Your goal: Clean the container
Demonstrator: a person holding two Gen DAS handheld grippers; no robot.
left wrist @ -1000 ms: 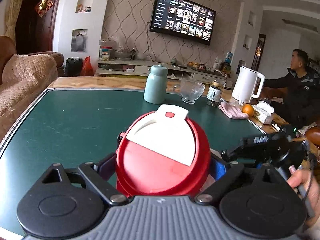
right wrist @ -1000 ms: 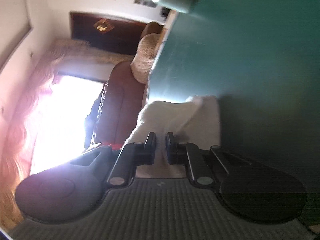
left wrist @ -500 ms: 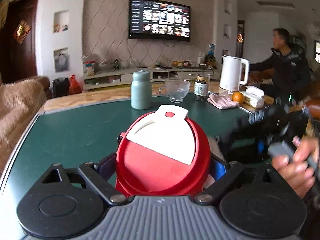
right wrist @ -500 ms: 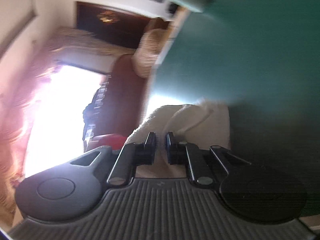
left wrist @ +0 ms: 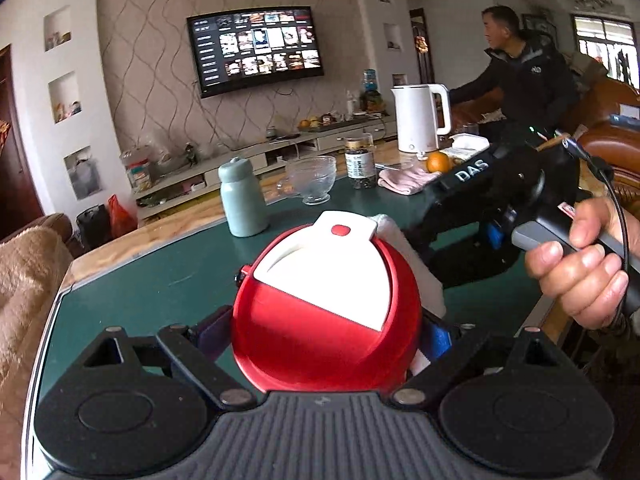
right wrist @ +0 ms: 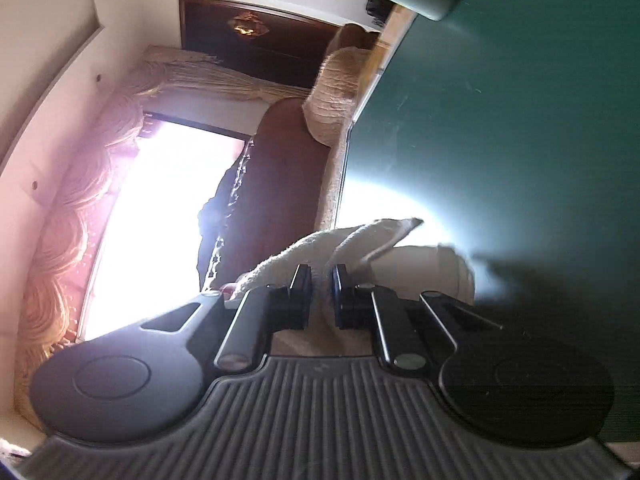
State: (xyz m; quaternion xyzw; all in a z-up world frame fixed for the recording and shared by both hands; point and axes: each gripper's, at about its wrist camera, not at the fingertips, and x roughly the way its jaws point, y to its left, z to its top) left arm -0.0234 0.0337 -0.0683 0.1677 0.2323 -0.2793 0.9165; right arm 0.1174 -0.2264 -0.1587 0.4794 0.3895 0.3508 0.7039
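Two hand-held grippers engaged, wiping under way.
Left hand-held gripper [left wrist: 326,332] clamps the container [left wrist: 326,308]; right hand-held gripper [right wrist: 320,280] pinches the cloth [right wrist: 352,240] against its side.

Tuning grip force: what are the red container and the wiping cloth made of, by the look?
Red container: likely hard plastic, glossy red shell showing soft highlights, matte white lid panel. Cloth: soft off-white terry-like fabric, with fuzzy looped nap and limp folds.
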